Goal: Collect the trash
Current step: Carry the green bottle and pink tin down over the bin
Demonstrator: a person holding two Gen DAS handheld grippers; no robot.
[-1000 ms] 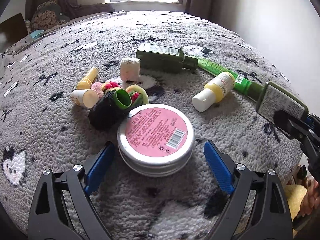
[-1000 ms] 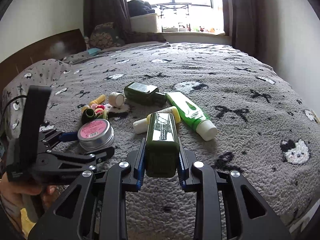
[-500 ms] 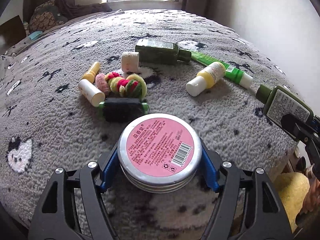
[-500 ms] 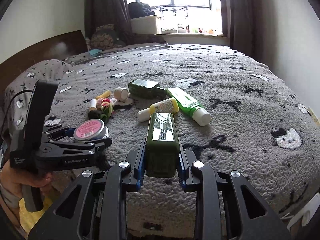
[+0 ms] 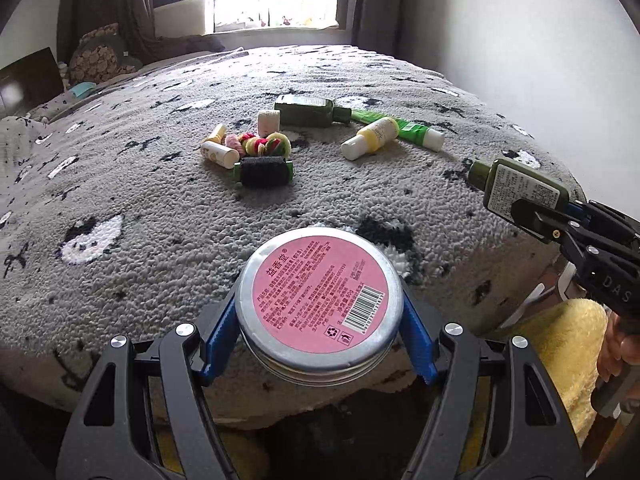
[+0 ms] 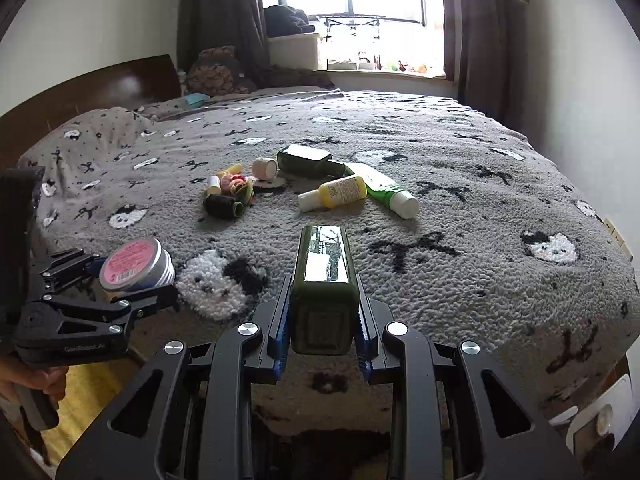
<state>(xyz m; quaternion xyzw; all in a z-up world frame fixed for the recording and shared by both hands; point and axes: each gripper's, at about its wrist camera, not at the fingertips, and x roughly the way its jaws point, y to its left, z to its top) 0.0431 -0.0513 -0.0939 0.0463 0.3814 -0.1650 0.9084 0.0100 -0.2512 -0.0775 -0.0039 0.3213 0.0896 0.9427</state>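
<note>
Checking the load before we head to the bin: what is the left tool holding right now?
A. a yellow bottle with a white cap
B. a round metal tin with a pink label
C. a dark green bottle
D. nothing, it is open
B: the left tool has its blue pads pressed on both sides of the tin, held off the blanket; the dark green bottle is in the right tool.

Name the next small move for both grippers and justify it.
Probably carry both loads off the bed toward a bin, which is not in view. The left gripper is shut on the pink tin, the right gripper on the green bottle, both lifted at the blanket edge.
</note>
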